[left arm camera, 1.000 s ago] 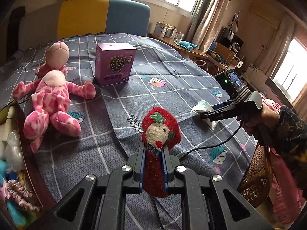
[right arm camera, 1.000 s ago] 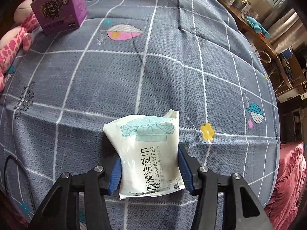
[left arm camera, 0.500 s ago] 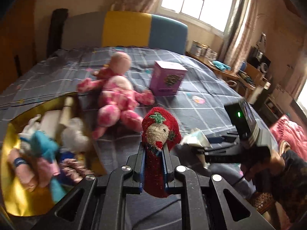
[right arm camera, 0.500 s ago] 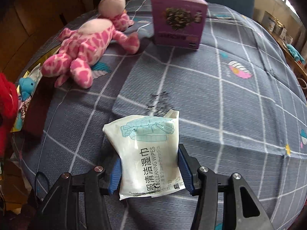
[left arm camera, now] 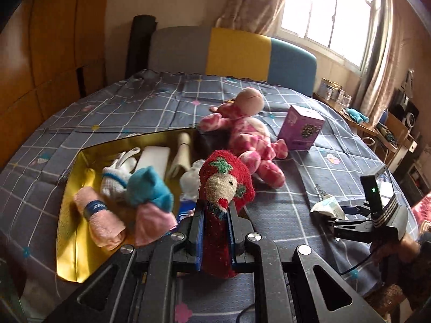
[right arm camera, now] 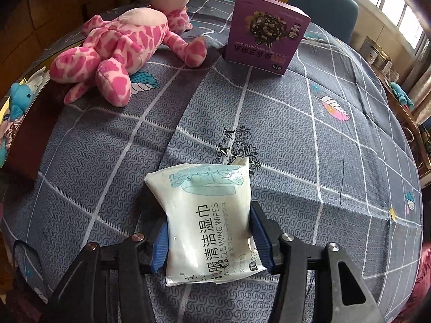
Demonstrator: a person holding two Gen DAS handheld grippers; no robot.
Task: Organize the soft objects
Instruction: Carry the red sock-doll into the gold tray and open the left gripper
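Note:
My left gripper (left arm camera: 215, 210) is shut on a red strawberry plush toy (left arm camera: 225, 185) and holds it above the near right corner of a gold-lined box (left arm camera: 67, 215). The box holds several soft items: a blue plush (left arm camera: 149, 188), a rolled pink towel (left arm camera: 99, 223), a white bunny (left arm camera: 118, 172). My right gripper (right arm camera: 208, 226) is shut on a white pack of cleaning wipes (right arm camera: 207, 210), just above the bedspread; it also shows in the left wrist view (left arm camera: 330, 207). A pink spotted plush giraffe (right arm camera: 118, 45) lies on the bed beside the box.
A purple carton (right arm camera: 266, 29) stands upright on the grey checked bedspread (right arm camera: 323, 148), right of the giraffe. A yellow and blue headboard (left arm camera: 256, 56) is at the far end. A desk with tins (left arm camera: 334, 94) stands at the right by the window.
My left gripper has swung left with the strawberry toy, bringing the gold box fully into view below it. My right gripper has carried the wipes pack left, closer to the giraffe and carton.

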